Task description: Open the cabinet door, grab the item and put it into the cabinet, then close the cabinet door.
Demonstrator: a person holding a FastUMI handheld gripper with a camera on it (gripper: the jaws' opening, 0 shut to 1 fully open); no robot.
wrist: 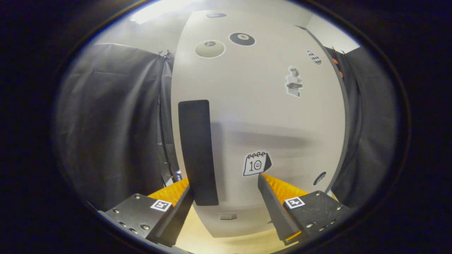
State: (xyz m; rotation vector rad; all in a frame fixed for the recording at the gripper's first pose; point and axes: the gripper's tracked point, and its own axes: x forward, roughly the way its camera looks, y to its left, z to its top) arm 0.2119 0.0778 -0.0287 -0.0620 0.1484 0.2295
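The cabinet door (261,116) is seen face-on and close, standing on the table (197,240) and lying shut or nearly so; a dark edge shows along its right side. The handle (197,151), a dark upright bar, is set near the door's left edge. The tool (226,192) is held with its fingers apart, gripping nothing; the handle's lower end lies just beside the left finger (176,197), inside the gap. The item to be stored cannot be located.

This arrangement fits either a door about to be pulled open or one just pushed closed. If a pull is intended, the handle is best centred between the fingers and the swing followed about the hinge side.
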